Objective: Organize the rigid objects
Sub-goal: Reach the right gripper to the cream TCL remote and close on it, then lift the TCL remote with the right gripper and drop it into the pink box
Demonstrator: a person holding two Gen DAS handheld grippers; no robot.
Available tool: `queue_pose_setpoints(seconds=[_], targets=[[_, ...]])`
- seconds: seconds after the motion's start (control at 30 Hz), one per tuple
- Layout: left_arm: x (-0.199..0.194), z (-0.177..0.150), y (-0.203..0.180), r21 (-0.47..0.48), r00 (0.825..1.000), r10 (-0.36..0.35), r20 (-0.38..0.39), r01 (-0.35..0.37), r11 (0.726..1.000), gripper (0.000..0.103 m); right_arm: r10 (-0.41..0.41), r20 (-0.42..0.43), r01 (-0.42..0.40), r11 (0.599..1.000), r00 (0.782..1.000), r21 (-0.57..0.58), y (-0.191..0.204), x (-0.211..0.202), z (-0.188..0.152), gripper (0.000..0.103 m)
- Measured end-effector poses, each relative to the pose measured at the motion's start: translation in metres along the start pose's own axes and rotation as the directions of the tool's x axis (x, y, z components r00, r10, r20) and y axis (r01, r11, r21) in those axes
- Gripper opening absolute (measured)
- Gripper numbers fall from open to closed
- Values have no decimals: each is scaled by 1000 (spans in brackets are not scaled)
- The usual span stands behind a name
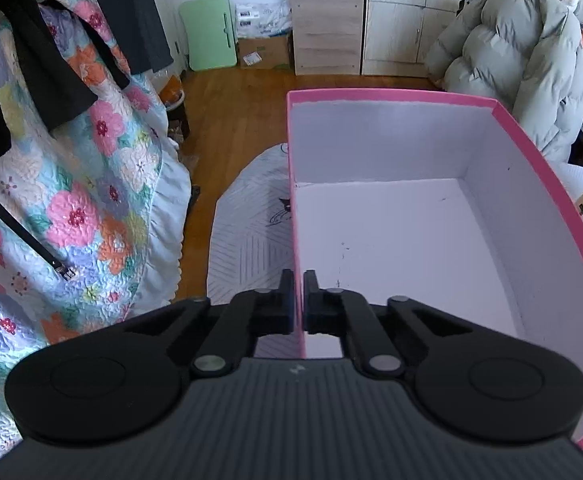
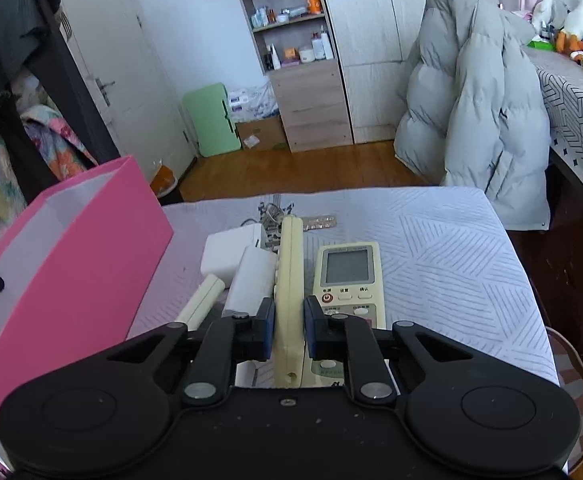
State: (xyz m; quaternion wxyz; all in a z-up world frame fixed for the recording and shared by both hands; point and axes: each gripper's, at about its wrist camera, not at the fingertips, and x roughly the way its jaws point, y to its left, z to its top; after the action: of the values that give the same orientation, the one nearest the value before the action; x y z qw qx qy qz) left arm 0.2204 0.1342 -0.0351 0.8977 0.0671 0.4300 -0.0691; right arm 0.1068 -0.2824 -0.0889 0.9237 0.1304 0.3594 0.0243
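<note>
The cream remote control (image 2: 289,280) stands on its narrow edge on the white patterned table cover (image 2: 451,264), and the right gripper (image 2: 287,326) has its blue-padded jaws pinched against the remote's two broad faces, so it holds the remote. Just to the right lies a second remote (image 2: 349,272), flat on its back with its grey screen and red power button facing up, touching or nearly touching the held one. On the other side sit two white power adapters (image 2: 235,254), one leaning partly over the other, with a cream stick-shaped item (image 2: 203,300) beside them. Beyond the remotes a bunch of keys (image 2: 291,218) rests on the cover.

Further to the left stands the pink box (image 1: 531,136), open-topped, white inside and empty. The left gripper (image 1: 298,280) grips the box's near side wall: its jaws are drawn in tight, one finger outside and one inside the thin wall.

A grey puffer jacket (image 2: 475,104) hangs over a chair behind the table.
</note>
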Motion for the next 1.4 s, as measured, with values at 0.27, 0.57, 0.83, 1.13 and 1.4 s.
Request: queue_pose_setpoints(seconds=[0.27,0.57,0.83,1.13,1.4], targets=[[4,-8,4,-78,998,-20,65,25,997,3,-3,-47,3,1000,999,16,0,12,7,23],[0,-12,-2,-59,994,4,113,3,998,2,-20,-63,22,999,998,45,-8,36,13,23],[-4,-15,-10,-28,989,45,138,-41,999,2,-33,55,35,999,998,-28,9,8,17,20],[-4,-15,-5,-58,988,29,149,-21,998,2,145,146,-138,989,979,-58,50,-26,48,20],[-6,-18,-17,-25,984,75,159,-72,997,3,484,-122,-488,873,867,-8,142,31,78,21]])
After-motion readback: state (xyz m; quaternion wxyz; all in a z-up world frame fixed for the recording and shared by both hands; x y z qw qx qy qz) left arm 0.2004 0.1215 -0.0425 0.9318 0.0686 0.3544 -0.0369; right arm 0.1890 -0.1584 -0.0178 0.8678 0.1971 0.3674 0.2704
